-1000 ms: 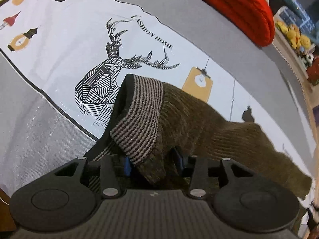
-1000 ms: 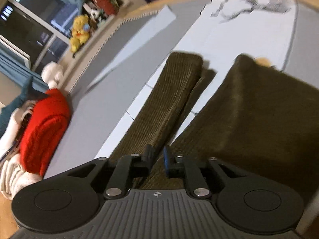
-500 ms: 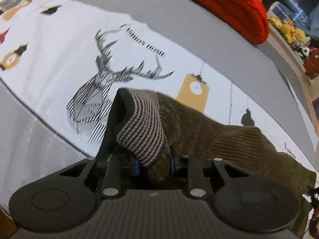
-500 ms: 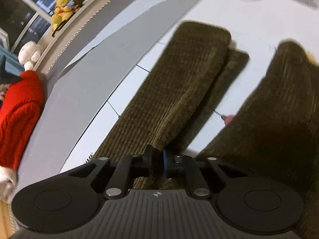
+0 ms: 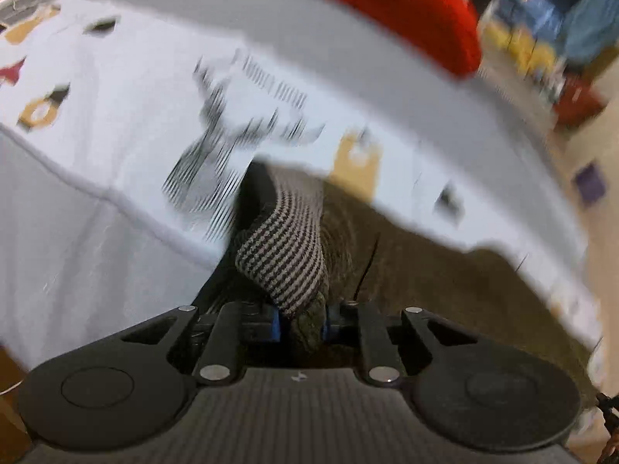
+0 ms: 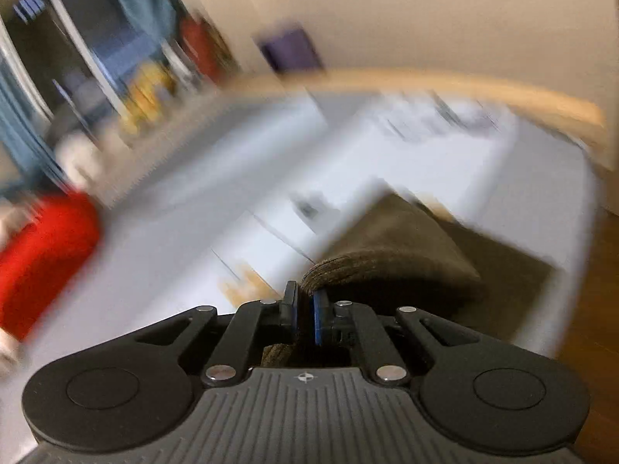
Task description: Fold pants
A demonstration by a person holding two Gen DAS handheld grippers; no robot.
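Observation:
The olive-brown corduroy pants (image 5: 418,270) lie on a white printed cloth. My left gripper (image 5: 301,319) is shut on their waist end, where the striped grey-and-black waistband (image 5: 286,247) folds over above the jaws. In the right wrist view my right gripper (image 6: 305,309) is shut on the edge of the pants (image 6: 390,266), held up off the cloth, with the fabric hanging away to the right. Both views are blurred by motion.
The white cloth with a deer print (image 5: 216,154) covers a grey table top (image 5: 348,54). A red knitted garment (image 5: 402,7) lies at the far edge and shows in the right wrist view (image 6: 42,255). The wooden table rim (image 6: 464,89) curves behind.
My left gripper has closed tighter on the waist end and lifted it. My right gripper has swung up and away with the pants edge, so its view now shows the room and wall.

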